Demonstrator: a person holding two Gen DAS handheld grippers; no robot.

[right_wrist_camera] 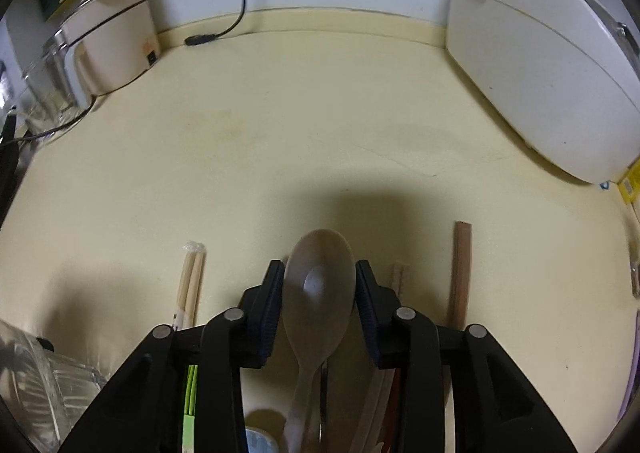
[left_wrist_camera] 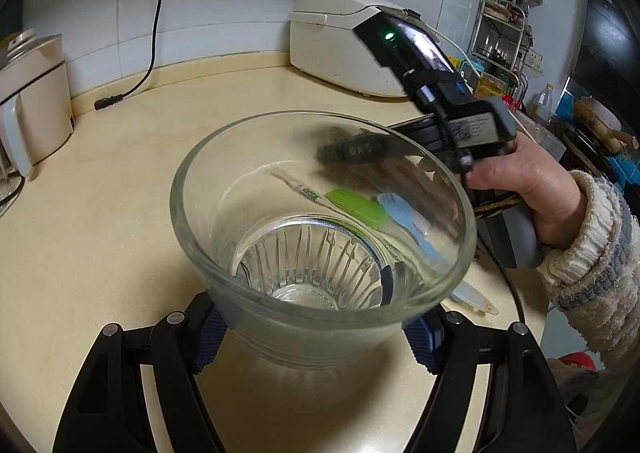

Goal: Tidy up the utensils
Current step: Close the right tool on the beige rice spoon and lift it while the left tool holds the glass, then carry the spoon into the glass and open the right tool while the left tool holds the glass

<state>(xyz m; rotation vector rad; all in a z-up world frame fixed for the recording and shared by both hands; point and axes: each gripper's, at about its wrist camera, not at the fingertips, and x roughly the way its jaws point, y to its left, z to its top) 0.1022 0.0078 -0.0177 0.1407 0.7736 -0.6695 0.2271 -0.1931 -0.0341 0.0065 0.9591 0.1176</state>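
My left gripper point(left_wrist_camera: 318, 339) is shut on a clear glass bowl point(left_wrist_camera: 248, 181), its blue pads pressed against both sides of the base, and the bowl is tipped toward the camera. The bowl has nothing in it. Behind it a hand point(left_wrist_camera: 532, 181) holds the right gripper point(left_wrist_camera: 352, 153), blurred through the glass, over a green brush point(left_wrist_camera: 356, 205) and a blue brush point(left_wrist_camera: 404, 213) on the counter. In the right wrist view the right gripper point(right_wrist_camera: 319, 281) stands open, pointing down, with the head of a wooden spoon point(right_wrist_camera: 312, 333) lying between its pads. Chopsticks point(right_wrist_camera: 192, 281) and a brown stick point(right_wrist_camera: 460, 273) lie beside it.
A white rice cooker point(left_wrist_camera: 340, 37) sits at the back right of the cream counter point(left_wrist_camera: 120, 213). A cream electric pot point(left_wrist_camera: 32, 93) stands at the left. A black power cable point(left_wrist_camera: 154, 33) hangs down the tiled wall and ends on the counter. A wire rack point(left_wrist_camera: 504, 13) stands far right.
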